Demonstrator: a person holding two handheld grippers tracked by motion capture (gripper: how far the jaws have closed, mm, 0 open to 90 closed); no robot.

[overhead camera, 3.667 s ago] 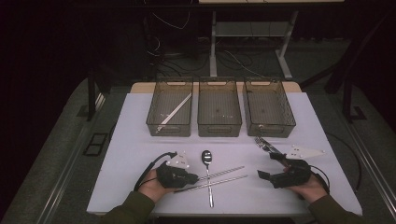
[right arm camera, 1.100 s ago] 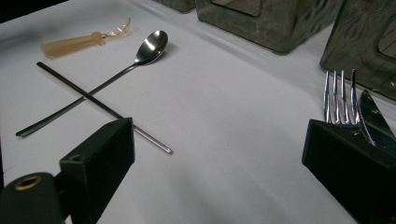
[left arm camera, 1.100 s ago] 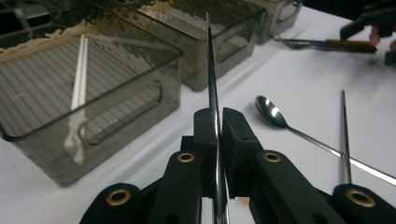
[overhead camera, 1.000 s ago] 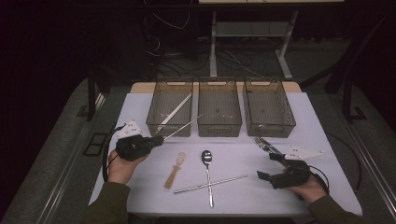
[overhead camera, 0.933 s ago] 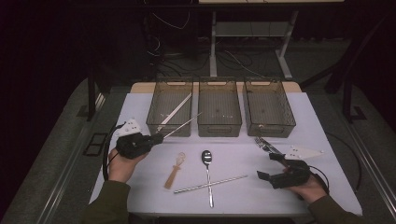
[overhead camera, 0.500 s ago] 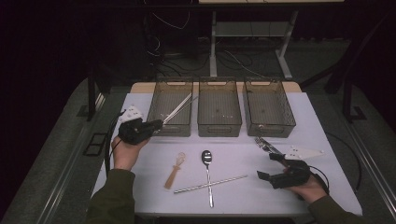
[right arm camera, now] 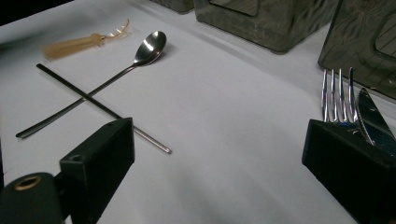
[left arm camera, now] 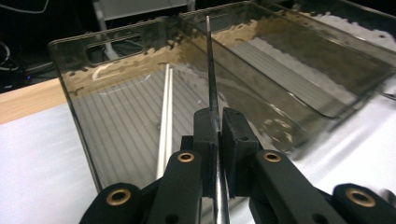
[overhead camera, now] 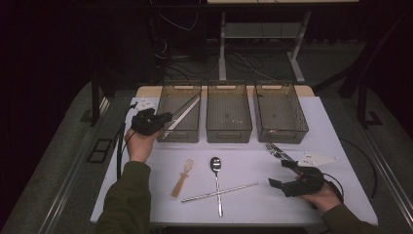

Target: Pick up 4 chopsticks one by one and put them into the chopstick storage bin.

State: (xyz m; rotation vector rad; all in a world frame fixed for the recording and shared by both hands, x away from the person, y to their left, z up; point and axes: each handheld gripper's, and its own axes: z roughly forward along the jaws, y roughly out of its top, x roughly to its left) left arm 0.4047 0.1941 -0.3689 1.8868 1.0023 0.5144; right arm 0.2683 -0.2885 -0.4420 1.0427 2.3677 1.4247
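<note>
My left gripper (overhead camera: 163, 117) (left arm camera: 217, 116) is shut on a thin metal chopstick (overhead camera: 183, 104) (left arm camera: 209, 65). The stick points out over the left bin (overhead camera: 178, 135) (left arm camera: 77, 63). A pale pair of chopsticks (overhead camera: 181, 117) (left arm camera: 165, 107) lies inside that bin. My right gripper (overhead camera: 281, 173) (right arm camera: 217, 144) rests low at the table's near right, jaws wide apart with nothing between them. A fork (right arm camera: 336, 93) and a knife (right arm camera: 373, 116) lie just past its right jaw.
On the white table lie a spoon (overhead camera: 215, 165) (right arm camera: 149, 44), a second metal chopstick (overhead camera: 219, 191) (right arm camera: 102, 109) crossing its handle, and a tan utensil (overhead camera: 181, 178) (right arm camera: 79, 42). A middle bin (overhead camera: 229, 130) and a right bin (overhead camera: 282, 132) stand beside the left one.
My left gripper has carried the chopstick away from the person and to the right, from the table's left part to the left bin's near corner. The right gripper has stayed put.
</note>
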